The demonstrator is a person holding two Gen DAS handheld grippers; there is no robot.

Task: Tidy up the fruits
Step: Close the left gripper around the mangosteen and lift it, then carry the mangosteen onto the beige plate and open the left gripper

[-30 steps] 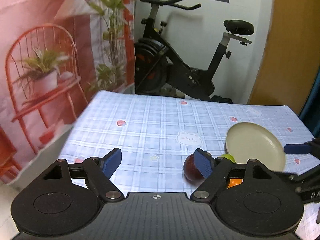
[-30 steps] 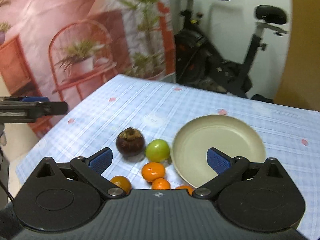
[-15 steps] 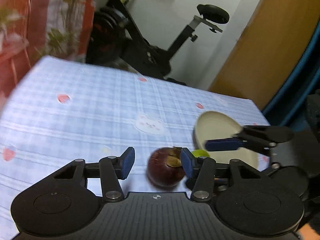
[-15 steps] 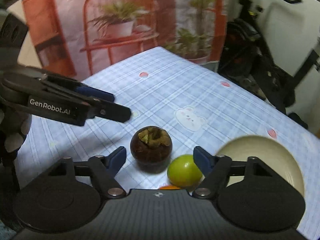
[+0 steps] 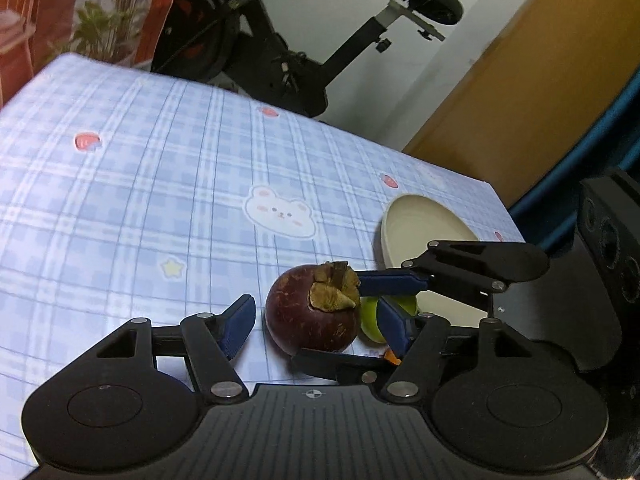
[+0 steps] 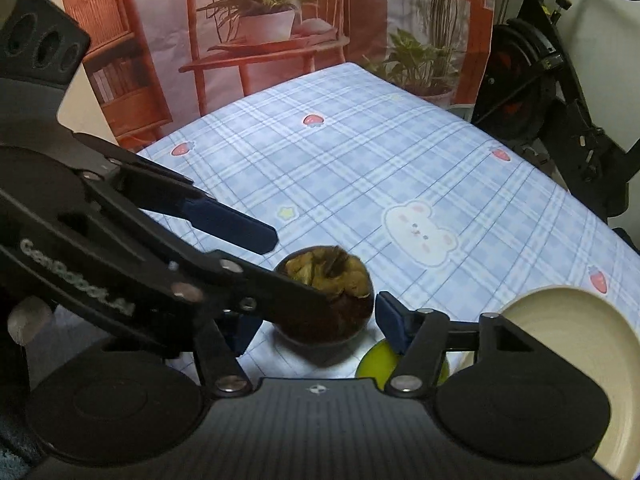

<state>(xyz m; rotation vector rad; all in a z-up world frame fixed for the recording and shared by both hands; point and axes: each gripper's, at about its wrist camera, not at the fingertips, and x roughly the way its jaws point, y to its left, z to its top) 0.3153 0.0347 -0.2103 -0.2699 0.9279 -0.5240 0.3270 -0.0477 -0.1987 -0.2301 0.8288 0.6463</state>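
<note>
A dark purple mangosteen point(image 5: 312, 312) sits on the blue checked tablecloth, between the blue pads of my open left gripper point(image 5: 316, 322). In the right wrist view the mangosteen point(image 6: 332, 304) also lies between the pads of my open right gripper point(image 6: 316, 328). Both grippers straddle it from opposite sides; no pad clearly presses on it. A green fruit point(image 5: 370, 320) lies just right of it, also seen in the right wrist view point(image 6: 378, 362). A sliver of an orange fruit point(image 5: 391, 357) shows below. A cream plate point(image 5: 424, 232) stands further right, seen too in the right wrist view point(image 6: 568, 332).
The left gripper's body point(image 6: 100, 240) crosses the left of the right wrist view; the right gripper's body point(image 5: 480, 268) crosses the right of the left wrist view. An exercise bike point(image 5: 280, 40) stands beyond the table's far edge. A printed backdrop point(image 6: 260, 32) hangs behind.
Both grippers have closed in on the mangosteen from opposite sides and now overlap around it. The other orange fruits have dropped out of view under the gripper bodies.
</note>
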